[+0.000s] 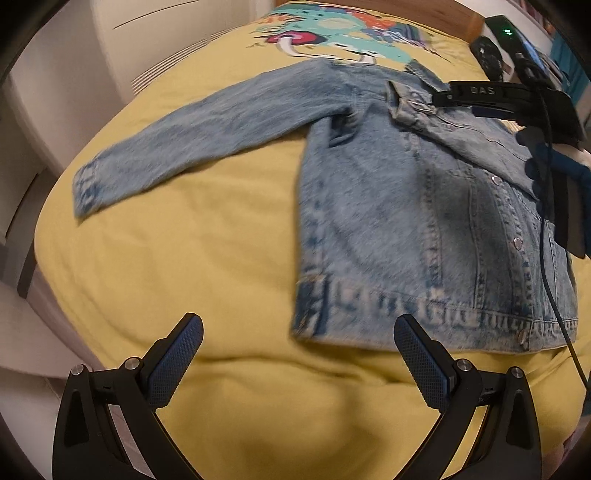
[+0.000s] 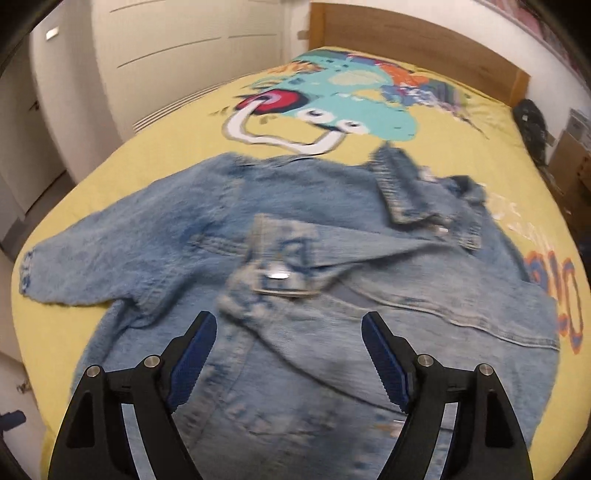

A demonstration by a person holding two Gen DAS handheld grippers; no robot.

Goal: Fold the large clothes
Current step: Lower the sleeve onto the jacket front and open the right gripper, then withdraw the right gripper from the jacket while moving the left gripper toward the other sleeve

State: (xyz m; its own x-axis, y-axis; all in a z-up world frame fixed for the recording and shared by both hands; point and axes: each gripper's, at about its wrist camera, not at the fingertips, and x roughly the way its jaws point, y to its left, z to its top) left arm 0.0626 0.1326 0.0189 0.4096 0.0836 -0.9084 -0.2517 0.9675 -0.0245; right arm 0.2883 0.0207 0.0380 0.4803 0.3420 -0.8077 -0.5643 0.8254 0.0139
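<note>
A light blue denim jacket [image 1: 399, 206] lies flat on a yellow bedspread [image 1: 207, 258], its left sleeve [image 1: 192, 140] stretched out to the left and its right side folded over the body. My left gripper [image 1: 297, 334] is open and empty, hovering just in front of the jacket's hem. My right gripper [image 2: 288, 328] is open and empty above the jacket's body [image 2: 332, 280], near a folded cuff with a metal button [image 2: 279, 275]. The right gripper also shows in the left wrist view [image 1: 476, 98], over the collar.
The bedspread carries a colourful cartoon print [image 2: 332, 103] near the wooden headboard [image 2: 413, 33]. White wardrobe doors [image 2: 166, 48] stand to the left of the bed. Dark items and boxes [image 2: 535, 122] sit beside the bed on the right. A black cable [image 1: 550, 258] hangs over the jacket.
</note>
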